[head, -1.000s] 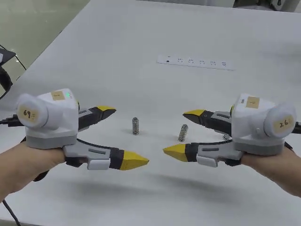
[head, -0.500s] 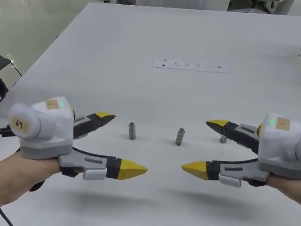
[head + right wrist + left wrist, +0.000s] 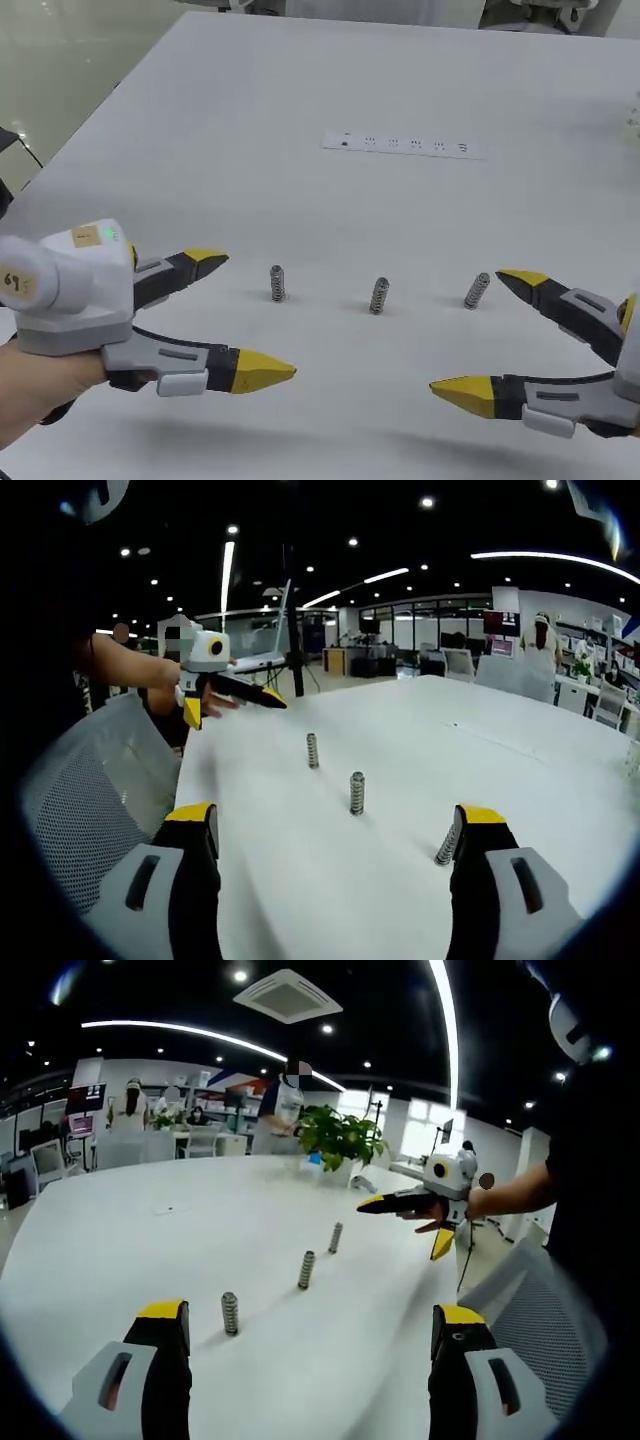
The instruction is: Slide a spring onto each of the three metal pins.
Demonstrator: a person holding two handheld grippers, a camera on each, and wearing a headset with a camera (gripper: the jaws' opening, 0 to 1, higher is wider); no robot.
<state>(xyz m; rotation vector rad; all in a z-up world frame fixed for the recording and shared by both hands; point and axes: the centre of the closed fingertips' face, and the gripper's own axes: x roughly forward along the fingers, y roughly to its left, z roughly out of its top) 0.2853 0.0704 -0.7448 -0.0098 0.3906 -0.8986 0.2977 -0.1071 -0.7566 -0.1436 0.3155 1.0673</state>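
I hold my left gripper (image 3: 250,315) over the tabletop (image 3: 300,90), close to its near edge. Its jaws are spread wide and nothing is between them. My right gripper (image 3: 478,332) is over the near right part of the tabletop. Its jaws are wide apart too, with nothing in them.

Three springs stand in a row on the tabletop, along the near edge, between my two grippers. The left spring (image 3: 277,283) stands straight up, near my left gripper's far tip. The middle spring (image 3: 379,295) leans a little. The right spring (image 3: 477,290) leans more and is just beside the far tip of my right gripper.

A white power strip (image 3: 403,145) lies flat farther out, toward the far edge, well apart from the springs
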